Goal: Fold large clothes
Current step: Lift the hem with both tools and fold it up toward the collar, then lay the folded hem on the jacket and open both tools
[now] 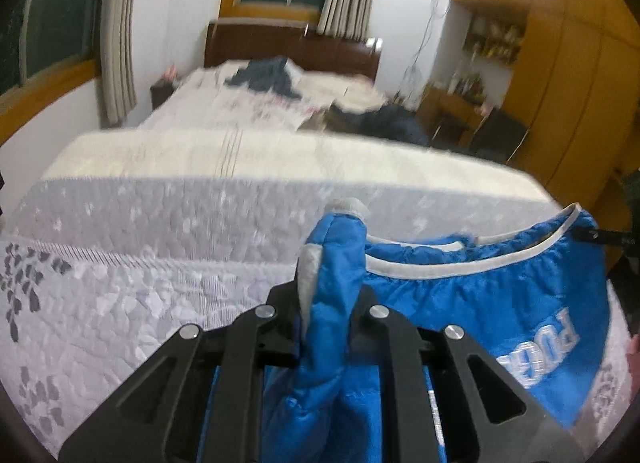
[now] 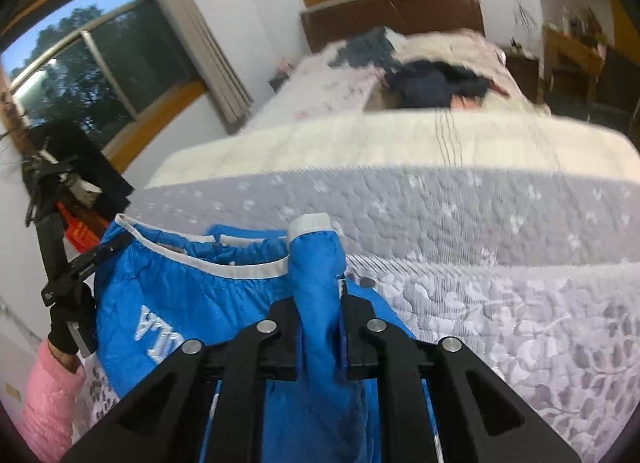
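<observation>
- Two grippers each clamp a bunched sleeve of one blue padded jacket, so both tools are closed on cloth rather than standing apart.
- On the left gripper the sleeve stands up between the fingers, its white cuff poking out at the far end.
- On the right gripper the other sleeve is pinched the same way, white cuff uppermost.
- Between them the jacket body hangs stretched, white-trimmed collar on top and white lettering across the chest, above the near part of the bed.
- Holding it by both sleeves spreads the garment wide, probably so it can be laid flat on the grey patterned quilt before any folding starts.
- At the left edge of the right view a pink sleeve shows behind the other tool.
- Far up the bed lie dark clothes, well apart from the jacket.
- Motion blur hides finer detail of the far room.
</observation>
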{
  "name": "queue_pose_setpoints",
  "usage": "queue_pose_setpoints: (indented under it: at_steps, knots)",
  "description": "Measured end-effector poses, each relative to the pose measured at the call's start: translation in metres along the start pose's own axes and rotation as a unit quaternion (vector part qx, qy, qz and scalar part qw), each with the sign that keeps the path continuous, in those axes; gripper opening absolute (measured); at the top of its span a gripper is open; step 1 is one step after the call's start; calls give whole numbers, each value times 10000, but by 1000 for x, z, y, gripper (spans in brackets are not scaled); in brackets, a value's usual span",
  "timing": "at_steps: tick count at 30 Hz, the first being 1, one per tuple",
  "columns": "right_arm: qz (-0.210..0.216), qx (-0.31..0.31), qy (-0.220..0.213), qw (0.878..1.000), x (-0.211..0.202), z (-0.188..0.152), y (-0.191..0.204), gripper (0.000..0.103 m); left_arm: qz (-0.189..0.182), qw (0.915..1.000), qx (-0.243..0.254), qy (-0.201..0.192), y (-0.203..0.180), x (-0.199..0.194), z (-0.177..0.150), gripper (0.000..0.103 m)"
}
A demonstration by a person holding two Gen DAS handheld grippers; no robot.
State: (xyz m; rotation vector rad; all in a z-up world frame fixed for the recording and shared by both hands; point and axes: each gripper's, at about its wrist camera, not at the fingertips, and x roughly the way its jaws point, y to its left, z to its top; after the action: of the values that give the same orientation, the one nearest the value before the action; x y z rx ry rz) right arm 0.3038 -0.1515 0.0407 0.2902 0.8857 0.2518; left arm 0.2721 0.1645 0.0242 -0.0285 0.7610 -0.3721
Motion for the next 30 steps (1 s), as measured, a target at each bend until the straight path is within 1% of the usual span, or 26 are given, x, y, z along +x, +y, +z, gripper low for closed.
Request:
queue_pose_setpoints:
  at_steps: [3,6,8,12,14,15,16,18,19,20,22,23,25,28,30]
  knots:
    - [-89,206,245,9994,27,-7,-16,13,10,9994,-133,329,9,26,-8,15]
    - [-199,327,463,9982,50,-18,-29,14,7,9976,-285,625,19,44,-13,21]
    - [-199,403,543,9975,61,-25,-34,16,15,9962,-393,783,26,52,-16,26]
    - [-177,532,572,9968,68,-33,-40,18,-27,9938,-594,944,34,60,-21,35]
    - [-180,595,551,9965,65,-32,-42,23,33,9930,-660,981,36,59,-20,44]
    - [-201,615,532,9965,61,-32,-41,27,63,9926,-689,996,37,57,-17,45]
    - [-252,645,478,9965,53,-32,-41,32,70,9923,-727,999,38,54,-17,48]
    - [-230,624,388,9970,40,-31,-40,34,-28,9919,-844,944,42,38,-16,52]
    - [-198,604,347,9974,34,-32,-40,35,-100,9920,-896,886,45,29,-16,56]
    - [-166,593,310,9976,23,-35,-39,39,-174,9919,-954,815,47,16,-18,57]
    - [-47,569,268,9980,3,-44,-35,43,-268,9924,-983,696,49,-7,-22,57]
    - [-16,532,265,9982,-5,-49,-33,45,-345,9930,-953,608,48,-22,-28,58]
    - [37,477,295,9984,-17,-60,-29,47,-367,9943,-876,486,44,-44,-40,59]
    - [189,507,461,9975,-33,-88,-24,47,-460,9957,-698,402,33,-74,-66,60]
    - [177,482,577,9970,-43,-110,-21,48,-449,9967,-569,357,22,-91,-87,60]
